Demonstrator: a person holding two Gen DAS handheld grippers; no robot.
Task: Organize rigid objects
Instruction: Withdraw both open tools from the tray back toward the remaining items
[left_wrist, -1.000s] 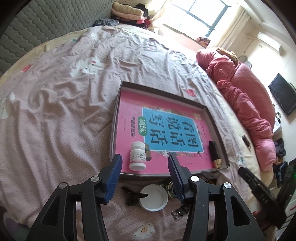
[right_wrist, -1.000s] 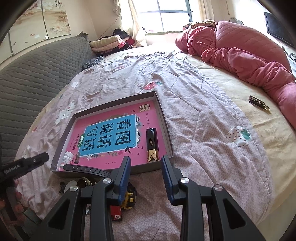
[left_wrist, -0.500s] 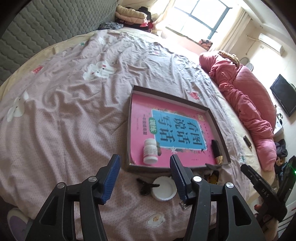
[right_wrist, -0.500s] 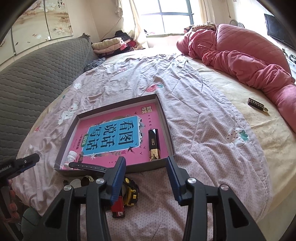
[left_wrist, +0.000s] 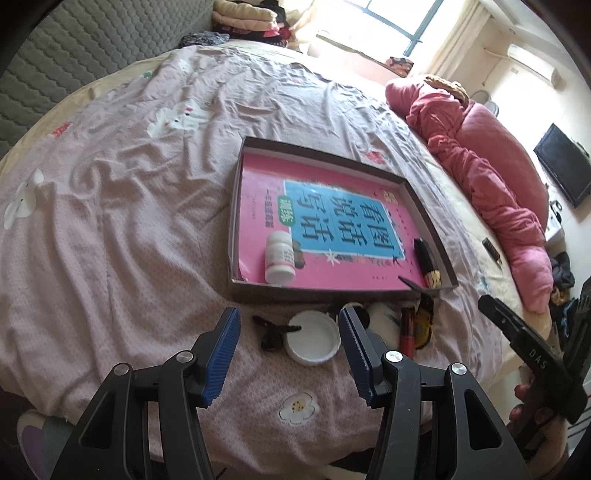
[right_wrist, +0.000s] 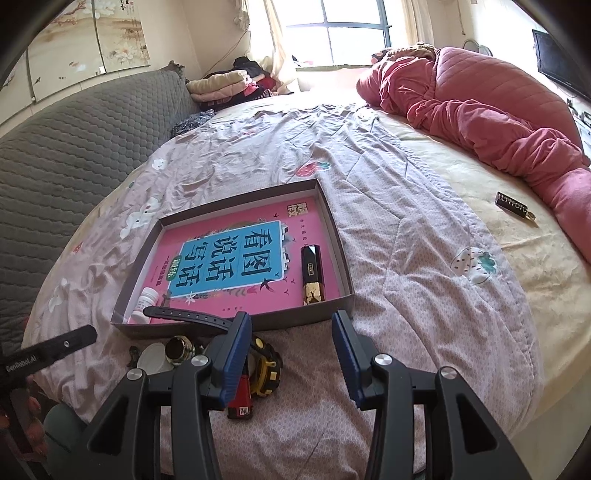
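Both wrist views look steeply down the bed (left_wrist: 129, 221), sharing the nearby tray (right_wrist: 343, 258).

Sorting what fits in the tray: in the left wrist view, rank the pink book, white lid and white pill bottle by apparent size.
1. pink book
2. white lid and white pill bottle look alike; the lid lies nearer the camera, so no ranking.

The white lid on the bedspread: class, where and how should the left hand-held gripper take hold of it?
Grip the white lid across its rim, coming from above. It lies flat, open side up, so only the thin upright rim gives the pads something to pinch. One finger probably goes inside and one outside, on the side away from the black clip touching it.
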